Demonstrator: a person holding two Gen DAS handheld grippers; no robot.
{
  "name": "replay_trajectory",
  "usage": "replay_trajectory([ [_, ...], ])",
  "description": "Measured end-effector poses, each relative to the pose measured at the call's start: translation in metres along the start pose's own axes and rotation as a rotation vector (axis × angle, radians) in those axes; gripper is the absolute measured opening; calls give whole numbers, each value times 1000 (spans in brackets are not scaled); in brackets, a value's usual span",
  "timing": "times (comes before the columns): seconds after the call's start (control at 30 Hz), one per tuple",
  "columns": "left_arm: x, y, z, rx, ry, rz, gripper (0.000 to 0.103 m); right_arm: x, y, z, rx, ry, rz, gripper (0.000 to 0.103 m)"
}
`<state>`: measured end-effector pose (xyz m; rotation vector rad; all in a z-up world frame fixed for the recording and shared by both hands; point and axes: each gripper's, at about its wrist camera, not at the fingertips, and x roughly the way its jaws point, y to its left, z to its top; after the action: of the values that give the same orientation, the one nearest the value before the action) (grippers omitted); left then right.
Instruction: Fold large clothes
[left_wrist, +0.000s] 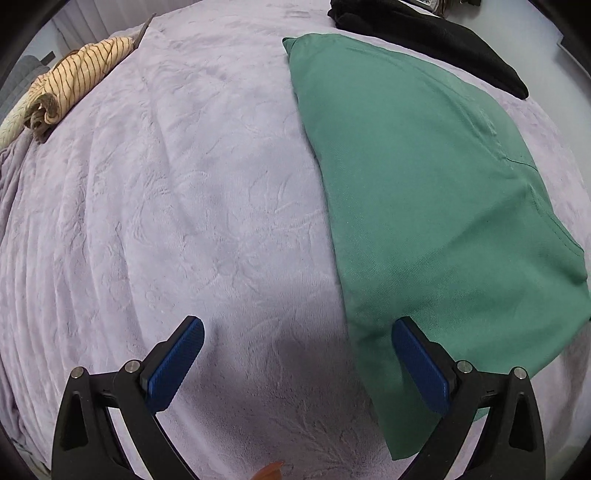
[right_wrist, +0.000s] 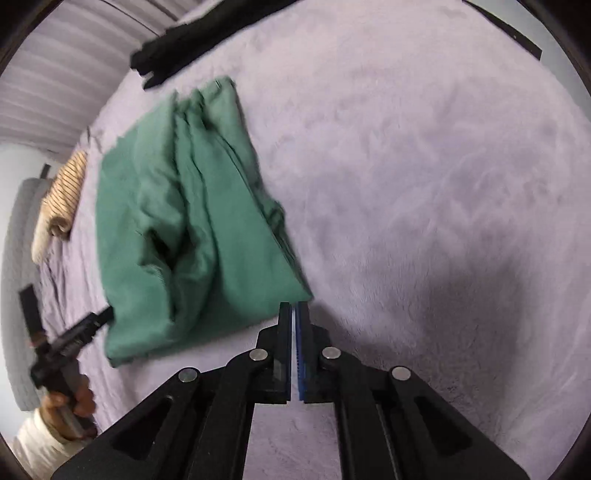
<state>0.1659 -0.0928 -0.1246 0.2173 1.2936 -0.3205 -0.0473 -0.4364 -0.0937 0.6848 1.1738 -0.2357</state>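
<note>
Green garment (left_wrist: 424, 192) lies folded into a narrow stack on the lilac blanket (left_wrist: 184, 203), at two o'clock from the left gripper (left_wrist: 295, 362); probably one more fold left. Left gripper gapes wide, empty, straddling the near edge. Right gripper (right_wrist: 294, 314) pinched shut at the near corner; fabric between pads not discernible.

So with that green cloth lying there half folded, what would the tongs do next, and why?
Probably close the left tongs on the green cloth's near edge. They hang open right over that edge, one finger on either side of it, while the right tongs are shut with nothing visibly between them at the cloth's other corner. Gripping first would let the fold continue.
</note>
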Motion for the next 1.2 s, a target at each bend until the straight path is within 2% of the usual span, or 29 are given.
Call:
replay_trajectory([
  [0.03, 1, 2, 0, -12, 6, -9, 103, -10, 5, 7, -14, -24, 49, 6],
  [0.07, 2, 2, 1, -21, 12, -12, 103, -17, 10, 16, -30, -35, 103, 12],
  [0.1, 2, 2, 0, -24, 12, -10, 103, -19, 16, 25, -42, -32, 155, 33],
  [0.17, 0, 0, 0, -21, 3, 0, 103, -14, 32, 46, -69, -30, 228, 64],
  [0.27, -5, 1, 2, -26, -13, -14, 103, 13, 64, 71, -127, 2, 291, 63],
  [0.37, -11, 11, 7, -68, -43, -26, 103, 58, 83, 91, -132, 77, 279, 62],
  [0.4, -9, 14, 11, -80, -44, -22, 103, 76, 84, 97, -111, 112, 260, 59],
  [0.43, -6, 19, 14, -97, -39, -17, 103, 87, 84, 99, -97, 135, 253, 50],
  [0.47, -4, 22, 17, -110, -37, -17, 103, 95, 85, 100, -82, 161, 271, 6],
  [0.5, -4, 24, 20, -117, -40, -19, 103, 98, 91, 101, -76, 180, 300, 3],
  [0.6, -8, 16, 23, -73, -76, -26, 103, 66, 121, 101, -255, 76, 225, 2],
  [0.67, -5, 6, 23, -45, -86, -35, 103, 55, 120, 105, -307, 40, 174, 2],
  [0.73, 3, -5, 23, -38, -73, -44, 103, 68, 103, 110, -325, 48, 58, 2],
  [0.77, 8, -9, 23, -39, -66, -43, 103, 86, 88, 112, -306, 83, 10, 2],
  [0.83, 13, -12, 22, -39, -62, -36, 103, 106, 60, 110, -209, 132, 44, 2],
  [0.9, 14, -7, 23, -51, -44, -51, 103, 100, 52, 109, -147, 104, 97, 2],
  [0.97, 6, 0, 23, -45, -31, -51, 103, 89, 54, 105, -144, 106, 87, 2],
  [1.0, 1, 2, 22, -39, -33, -43, 103, 80, 57, 103, -154, 109, 76, 8],
  [1.07, -14, 5, 18, -27, -48, -49, 103, 58, 60, 97, -168, 99, 60, 9],
  [1.2, -33, -3, 4, -18, -55, -88, 103, 9, 72, 73, -199, 37, 136, 9],
])
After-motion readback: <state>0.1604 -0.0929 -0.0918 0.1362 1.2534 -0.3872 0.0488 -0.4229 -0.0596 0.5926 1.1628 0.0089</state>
